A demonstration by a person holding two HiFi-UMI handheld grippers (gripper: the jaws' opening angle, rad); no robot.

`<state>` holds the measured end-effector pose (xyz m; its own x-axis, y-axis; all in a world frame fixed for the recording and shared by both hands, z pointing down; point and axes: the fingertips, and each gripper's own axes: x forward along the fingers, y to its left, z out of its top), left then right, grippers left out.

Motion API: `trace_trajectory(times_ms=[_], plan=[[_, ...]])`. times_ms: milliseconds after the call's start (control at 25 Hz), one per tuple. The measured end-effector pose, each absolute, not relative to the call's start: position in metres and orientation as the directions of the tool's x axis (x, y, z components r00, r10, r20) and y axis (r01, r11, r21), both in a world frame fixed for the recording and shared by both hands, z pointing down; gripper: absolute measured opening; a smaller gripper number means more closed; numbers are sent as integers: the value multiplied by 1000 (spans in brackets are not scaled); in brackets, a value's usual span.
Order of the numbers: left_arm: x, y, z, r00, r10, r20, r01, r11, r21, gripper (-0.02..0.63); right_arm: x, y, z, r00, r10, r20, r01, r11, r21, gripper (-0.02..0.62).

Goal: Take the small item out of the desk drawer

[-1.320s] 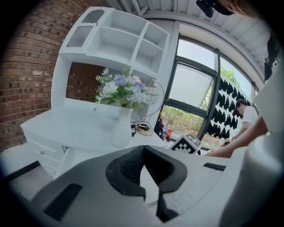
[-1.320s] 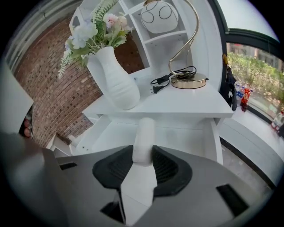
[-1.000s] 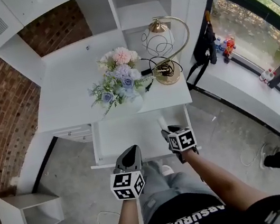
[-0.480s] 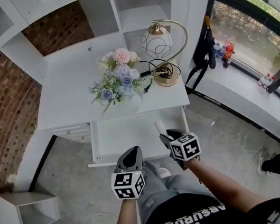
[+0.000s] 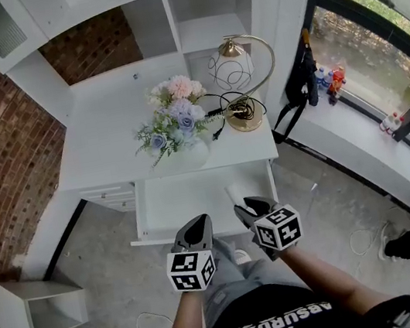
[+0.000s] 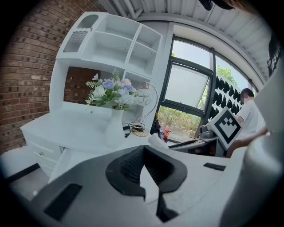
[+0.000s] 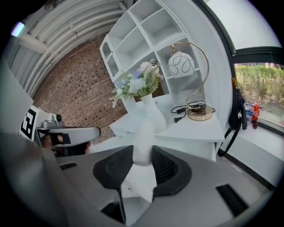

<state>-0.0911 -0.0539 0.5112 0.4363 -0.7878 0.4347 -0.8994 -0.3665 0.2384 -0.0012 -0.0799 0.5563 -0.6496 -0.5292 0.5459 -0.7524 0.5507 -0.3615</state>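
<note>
- Drawer [image 5: 166, 204] under the tabletop [image 5: 105, 133] stands pulled out, and its white floor shows only in the head view.
- Over the drawer's front right corner, the right tool [image 5: 243, 209] carries the small white item [image 5: 234, 193], which pokes out past the tips.
- That tool's own view settles the grip: both black pads press the sides of the item [image 7: 144, 133], which stands upright between them. The head view only shows it at the tips.
- Left tool [image 5: 198, 222] hovers before the drawer's front edge, left of the right tool. Its own view shows the tips together with nothing between them (only a pale sliver of the surface beyond shows in the gap behind the tips).
- Behind the drawer, on the tabletop, a vase of flowers [image 5: 181, 128] and a gold lamp [image 5: 247, 115] stand side by side.
- Left tool view alone shows a person in a white shirt [image 6: 248, 116] by the window.
- Right tool view has the left tool against the brick wall [image 7: 75, 88], beyond the drawer's left side.
</note>
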Motion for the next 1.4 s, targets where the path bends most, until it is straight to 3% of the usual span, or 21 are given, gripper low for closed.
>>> trace_trajectory(times_ms=[1400], plan=[[-56,-56,475,461,-800,383,-887,-410,211,3,12,-63,454,-699,-633,333,-715,609,-344,124]])
